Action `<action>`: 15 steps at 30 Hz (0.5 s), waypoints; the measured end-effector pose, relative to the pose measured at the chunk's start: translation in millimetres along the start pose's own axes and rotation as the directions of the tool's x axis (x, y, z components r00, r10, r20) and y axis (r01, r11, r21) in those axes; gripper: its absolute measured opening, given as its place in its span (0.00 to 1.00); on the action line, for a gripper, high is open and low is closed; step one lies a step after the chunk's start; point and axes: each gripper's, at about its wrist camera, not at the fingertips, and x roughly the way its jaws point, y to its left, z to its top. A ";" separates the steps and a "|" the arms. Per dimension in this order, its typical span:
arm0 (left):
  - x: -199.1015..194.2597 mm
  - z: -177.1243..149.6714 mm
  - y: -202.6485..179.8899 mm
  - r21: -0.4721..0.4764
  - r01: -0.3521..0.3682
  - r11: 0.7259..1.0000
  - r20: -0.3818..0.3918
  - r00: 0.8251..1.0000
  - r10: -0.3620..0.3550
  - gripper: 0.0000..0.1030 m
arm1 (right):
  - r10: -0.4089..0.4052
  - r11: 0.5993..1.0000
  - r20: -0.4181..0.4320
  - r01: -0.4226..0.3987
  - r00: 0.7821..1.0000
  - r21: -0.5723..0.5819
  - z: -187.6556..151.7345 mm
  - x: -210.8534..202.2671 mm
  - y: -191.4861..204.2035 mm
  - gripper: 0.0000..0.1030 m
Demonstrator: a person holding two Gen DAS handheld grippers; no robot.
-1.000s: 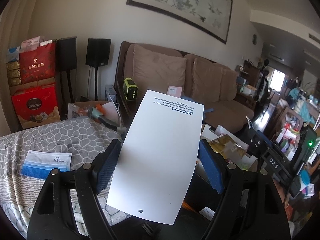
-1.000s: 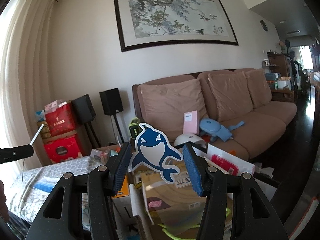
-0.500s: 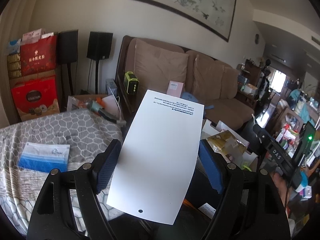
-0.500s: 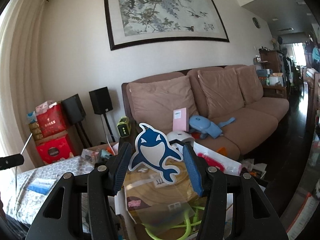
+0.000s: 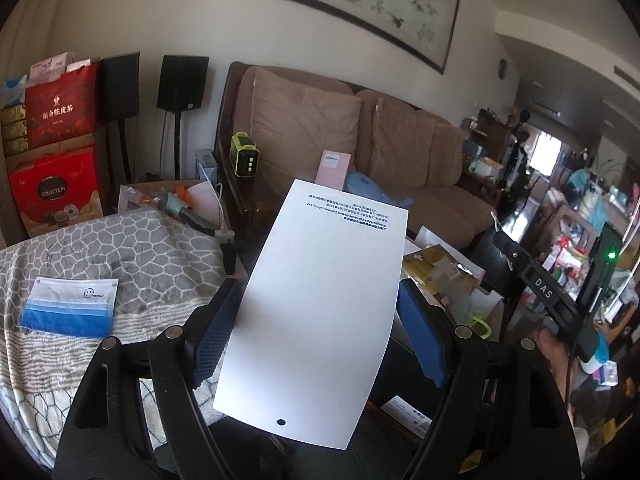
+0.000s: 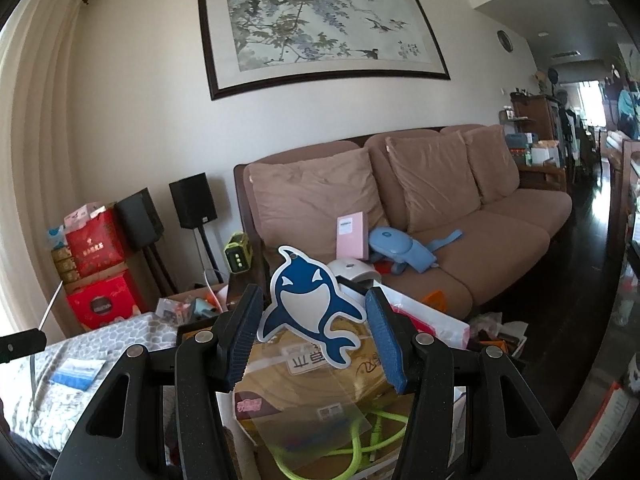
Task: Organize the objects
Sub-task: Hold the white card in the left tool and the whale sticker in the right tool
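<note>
The left gripper (image 5: pixel 316 332) holds a white card (image 5: pixel 320 292) between its jaws, the blue pads pressing on both long edges; the card stands tilted away, small print at its far end and a small hole near its close end. It hangs above the edge of a bed with a grey pebble-pattern blanket (image 5: pixel 120 248), where a blue-and-white packet (image 5: pixel 68 306) lies flat, well to the left. The right gripper (image 6: pixel 312 328) has its jaws closed about halfway on a blue whale-shaped card (image 6: pixel 310 304) (upright, facing the camera), above a yellow-brown box (image 6: pixel 320 380) with a green cable (image 6: pixel 352 444) in front. A brown sofa (image 6: pixel 460 232) stands behind.
</note>
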 end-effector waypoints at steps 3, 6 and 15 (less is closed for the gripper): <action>0.2 -0.3 -2.4 0.004 0.003 1.000 -0.002 1.000 -0.003 0.74 | -0.007 1.000 -0.001 0.007 1.000 0.006 0.5 -0.1 -3.9 0.53; 0.4 -0.4 -3.4 0.007 0.005 1.000 -0.004 1.000 -0.005 0.74 | -0.010 1.000 -0.003 0.010 1.000 0.014 1.0 -0.1 -7.5 0.53; 3.3 -2.3 -6.0 0.009 0.006 1.000 -0.017 1.000 -0.006 0.74 | -0.023 1.000 -0.009 0.023 1.000 0.016 2.0 0.2 -13.1 0.53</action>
